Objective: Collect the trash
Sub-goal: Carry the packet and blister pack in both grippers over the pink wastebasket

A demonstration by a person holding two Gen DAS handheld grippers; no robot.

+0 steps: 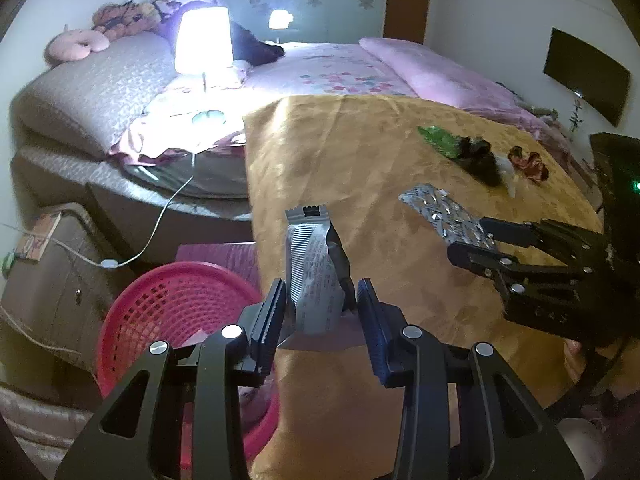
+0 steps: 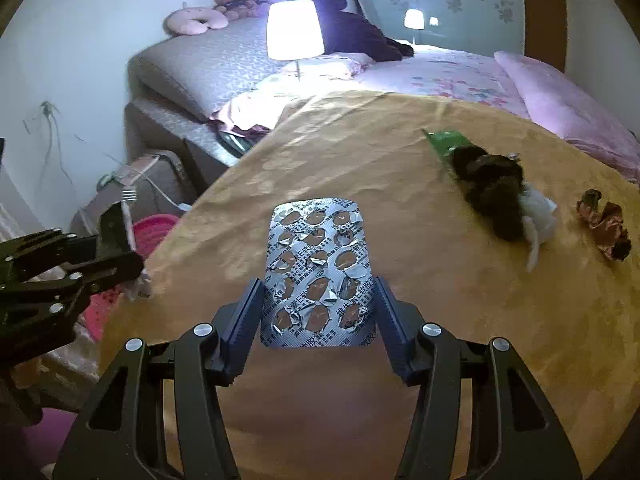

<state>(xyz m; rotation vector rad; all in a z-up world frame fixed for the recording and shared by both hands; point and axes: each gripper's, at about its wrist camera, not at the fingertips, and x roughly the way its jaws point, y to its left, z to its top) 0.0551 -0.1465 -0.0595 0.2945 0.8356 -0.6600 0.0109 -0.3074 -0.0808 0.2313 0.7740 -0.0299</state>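
Note:
My left gripper (image 1: 320, 312) is shut on a silver snack wrapper (image 1: 314, 276) and holds it at the left edge of the yellow-covered table (image 1: 360, 152), beside the pink basket (image 1: 168, 304) below. My right gripper (image 2: 318, 312) is shut on an empty silver blister pack (image 2: 318, 264) above the table; it also shows in the left wrist view (image 1: 444, 216). More trash lies on the far right of the table: a green wrapper (image 2: 444, 142), a dark clump (image 2: 492, 184) with white tissue (image 2: 538, 216), and a crumpled reddish wrapper (image 2: 604, 226).
A bed (image 1: 340, 68) with pink bedding stands behind the table. A lit lamp (image 1: 204, 40) sits on a small covered stand at the left. A brown cabinet (image 1: 48, 280) with a white cable stands behind the basket.

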